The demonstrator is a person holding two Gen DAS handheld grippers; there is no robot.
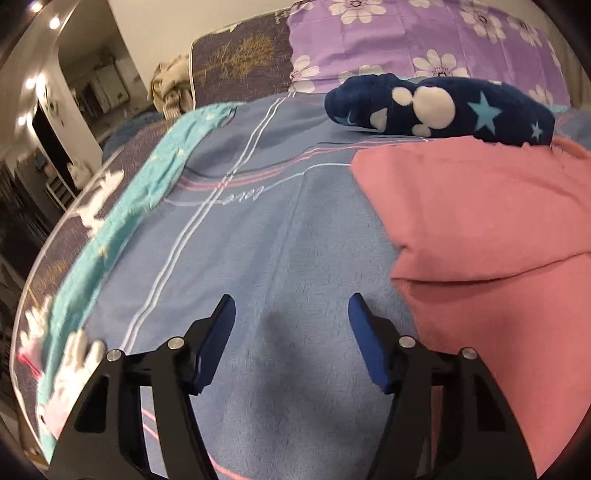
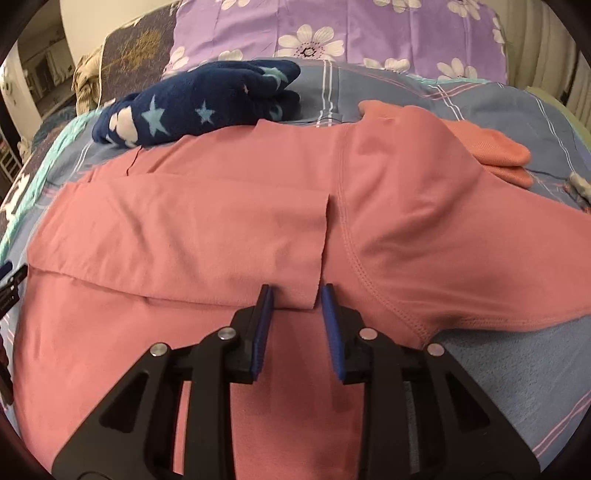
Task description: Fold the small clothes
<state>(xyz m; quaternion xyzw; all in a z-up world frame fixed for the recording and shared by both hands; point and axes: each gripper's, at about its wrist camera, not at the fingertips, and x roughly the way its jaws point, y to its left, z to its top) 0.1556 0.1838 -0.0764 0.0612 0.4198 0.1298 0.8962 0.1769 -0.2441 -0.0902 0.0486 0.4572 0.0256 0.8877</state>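
- The left gripper (image 1: 291,306) hangs over bare blue blanket (image 1: 258,240), its blue pads spread wide with nothing between them (only its own shadow lies on the cloth below).
- Just to the right of that gripper's right finger begins the pink garment (image 1: 480,221), whose folded edge runs across at about fingertip height.
- The right gripper (image 2: 294,295) sits low over the same pink garment (image 2: 184,229), jaws parted by a narrow gap; the corner of a folded-over flap lies between the pads, and they do not press on it.
- Right of the right gripper's tips a stitched seam curves away across the garment, and a sleeve trails off toward the far right.
- Beyond both grippers, past the pink garment's far edge, lies a bundled navy fleece piece (image 2: 195,107) with white and pale-blue stars and blobs (touching or just overlapping the pink edge; which, I cannot tell).
- To the far left of the left gripper a turquoise strip (image 1: 147,192) runs along the blanket's edge.
- Farthest off stands a purple pillow (image 2: 332,33) printed with white flowers.
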